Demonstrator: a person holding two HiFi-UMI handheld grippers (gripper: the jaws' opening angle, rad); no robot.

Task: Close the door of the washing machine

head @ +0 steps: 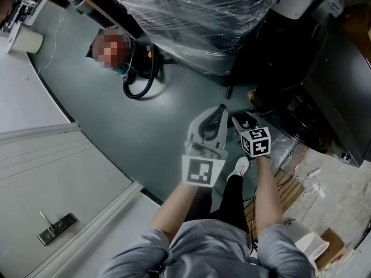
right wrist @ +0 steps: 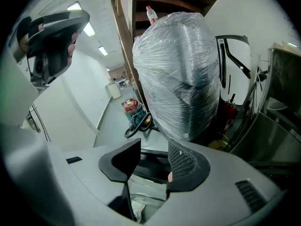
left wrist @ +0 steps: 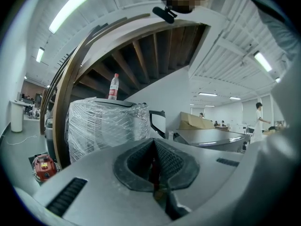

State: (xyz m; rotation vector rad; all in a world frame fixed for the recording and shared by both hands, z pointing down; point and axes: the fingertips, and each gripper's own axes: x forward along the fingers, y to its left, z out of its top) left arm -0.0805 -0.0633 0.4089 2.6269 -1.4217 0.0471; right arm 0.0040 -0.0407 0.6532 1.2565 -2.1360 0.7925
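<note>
Above a grey-green floor (head: pixel 162 126), the person holds both grippers side by side, pointing forward. The left claw (left wrist: pixel 154 166) is pressed together, its ribbed pads meeting with nothing between them. The right claw (right wrist: pixel 150 161) is spread, and only floor and clutter show in the gap. Ahead of both stands a bulky grey load wrapped in clear plastic film (right wrist: pixel 181 69), with a red-capped clear plastic bottle (left wrist: pixel 113 86) on top. A red canister vacuum cleaner with a black hose (right wrist: pixel 133 108) sits on the floor to its left. Just right of the load, well apart from either claw, stands a white panel with a black frame (right wrist: pixel 233 55). It cannot be told whether this belongs to the washing machine door, and no view shows that door clearly.
</note>
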